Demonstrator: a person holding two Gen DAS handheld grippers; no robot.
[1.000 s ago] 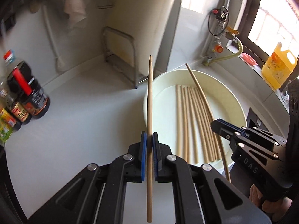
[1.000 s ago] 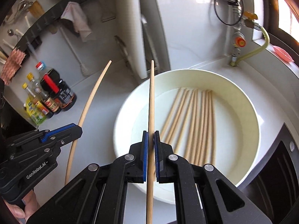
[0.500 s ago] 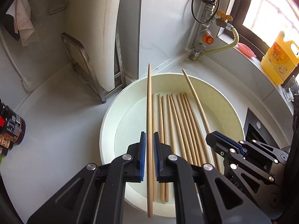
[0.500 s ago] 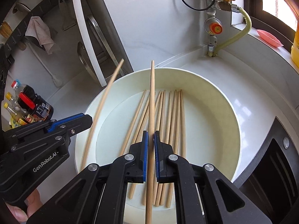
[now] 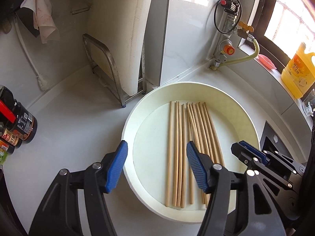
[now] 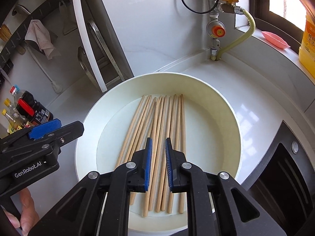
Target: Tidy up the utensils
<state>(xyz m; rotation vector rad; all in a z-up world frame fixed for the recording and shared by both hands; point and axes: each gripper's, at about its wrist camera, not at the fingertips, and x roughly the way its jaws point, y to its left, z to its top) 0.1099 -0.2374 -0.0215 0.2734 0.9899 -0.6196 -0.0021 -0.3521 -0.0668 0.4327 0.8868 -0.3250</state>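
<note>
Several wooden chopsticks [image 5: 178, 147] lie side by side in a round white basin [image 5: 232, 106] on the white counter. They also show in the right wrist view [image 6: 160, 122], inside the same basin [image 6: 220, 106]. My left gripper [image 5: 156, 153] is wide open and empty over the basin's left part. My right gripper [image 6: 158, 147] is partly open and empty just above the chopsticks. Each gripper shows in the other's view: the right one [image 5: 246, 153] at the basin's right rim, the left one [image 6: 53, 129] at its left rim.
Dark sauce bottles [image 5: 17, 122] stand at the left counter edge. A metal rack with a white board [image 5: 110, 74] stands behind the basin. A gas valve and yellow hose [image 5: 228, 49] are at the back right, a yellow oil jug [image 5: 297, 72] on the sill. A black stove edge [image 6: 285, 167] is at the right.
Both grippers opened and let go of their chopsticks, which now lie in the basin with the others. Both grippers moved in over the basin.
</note>
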